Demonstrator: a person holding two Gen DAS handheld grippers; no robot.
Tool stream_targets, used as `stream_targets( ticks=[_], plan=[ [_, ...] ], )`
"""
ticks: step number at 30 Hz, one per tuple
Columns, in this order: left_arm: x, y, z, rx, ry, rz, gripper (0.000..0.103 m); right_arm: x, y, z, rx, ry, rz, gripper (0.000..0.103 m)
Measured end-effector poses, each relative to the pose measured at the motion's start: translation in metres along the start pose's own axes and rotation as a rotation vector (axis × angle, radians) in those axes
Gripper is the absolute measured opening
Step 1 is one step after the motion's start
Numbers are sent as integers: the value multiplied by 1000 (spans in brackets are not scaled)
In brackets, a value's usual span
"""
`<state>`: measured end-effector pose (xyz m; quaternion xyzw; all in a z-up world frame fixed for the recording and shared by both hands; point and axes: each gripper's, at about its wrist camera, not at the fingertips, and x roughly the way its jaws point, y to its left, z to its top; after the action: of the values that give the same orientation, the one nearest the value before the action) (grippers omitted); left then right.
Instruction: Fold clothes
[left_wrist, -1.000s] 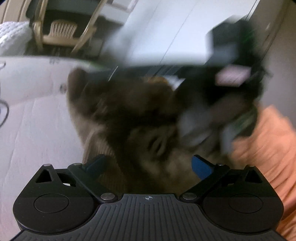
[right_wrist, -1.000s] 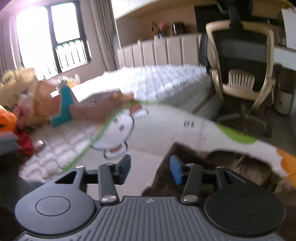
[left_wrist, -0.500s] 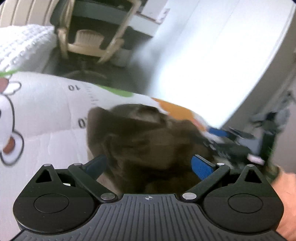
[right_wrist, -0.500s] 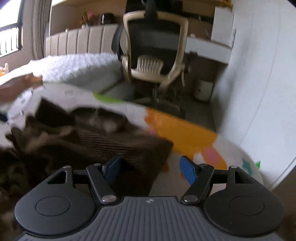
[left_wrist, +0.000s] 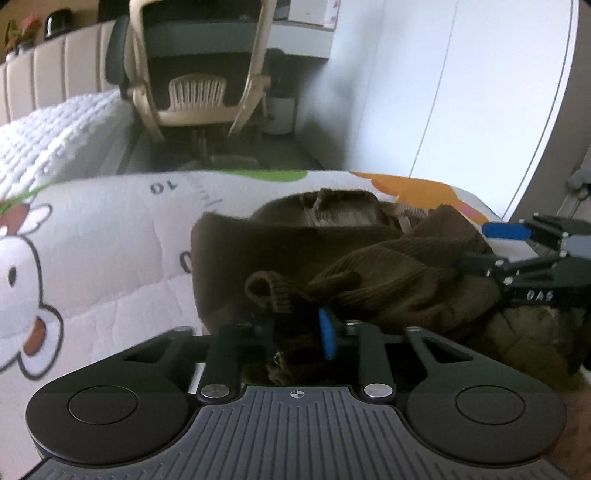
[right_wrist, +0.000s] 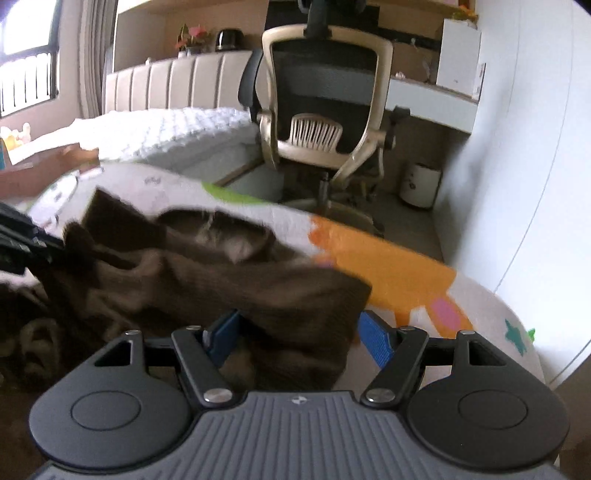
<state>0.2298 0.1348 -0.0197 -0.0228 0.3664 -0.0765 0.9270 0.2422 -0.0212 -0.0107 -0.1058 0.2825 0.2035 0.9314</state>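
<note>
Garment: brown knit sweater (left_wrist: 388, 273) bunched on printed quilt (left_wrist: 110, 236) (no neat fold visible).
Left tool (left_wrist: 295, 332): narrow, pinching a sweater edge.
Right tool (right_wrist: 295, 332): wide, straddling cloth.
Remaining: flattening, folding.

Brown knit garment (left_wrist: 388, 266): 1
Grippers: 2, left gripper (left_wrist: 295, 334), right gripper (right_wrist: 295, 332)
Office chair (right_wrist: 325, 99): 1
Printed quilt (left_wrist: 110, 243): 1

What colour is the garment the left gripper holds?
Dark brown ribbed knit garment, clearest in the left wrist view.
</note>
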Motion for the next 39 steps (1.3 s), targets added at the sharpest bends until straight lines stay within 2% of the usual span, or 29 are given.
stream_targets(
  ticks=[4,5,6,9,12,14,16,18,20,22,24,25,27,29,32,35,37,39],
  plan=[
    [-6,10,8,20,-68,55,19,0,-1,18,-13,-32,-20,71],
    [-3,14,9,29,-73,90,15,6,0,20,-29,-19,-35,71],
    [0,17,9,40,-69,116,15,10,0,21,-36,-7,-43,71],
    [18,29,0,50,16,136,21,18,-9,19,-11,17,-38,74],
    [14,41,-3,3,26,141,29,25,-17,16,13,42,-32,76],
    [-4,49,4,-57,-12,111,30,27,-23,16,27,48,-32,76],
    [-21,52,15,-116,-51,0,34,18,-28,21,23,21,-53,76],
    [-25,45,24,-137,-58,-115,55,20,-28,20,7,28,-81,76],
    [-10,34,21,-127,-22,-110,62,22,-27,20,-9,36,-110,76],
    [4,23,18,-118,14,-104,62,28,-25,15,2,53,-106,76],
    [20,17,8,-131,49,-89,55,29,-22,12,5,43,-93,76],
    [23,15,3,-123,41,-75,54,28,-20,12,6,35,-82,76],
    [19,7,0,-44,-6,-19,25,26,-16,16,6,19,-55,76],
    [12,5,5,-11,-58,5,14,23,-9,21,-23,-1,-50,76],
    [7,11,16,27,-104,75,11,24,-3,26,-41,-10,-47,76],
    [15,19,15,33,-74,127,11,45,0,19,-56,72,-63,76],
    [9,24,12,-14,-70,116,11,57,-3,10,-38,118,-68,78],
    [-3,27,11,-63,-89,90,16,55,-9,10,7,108,-58,80]
  ],
)
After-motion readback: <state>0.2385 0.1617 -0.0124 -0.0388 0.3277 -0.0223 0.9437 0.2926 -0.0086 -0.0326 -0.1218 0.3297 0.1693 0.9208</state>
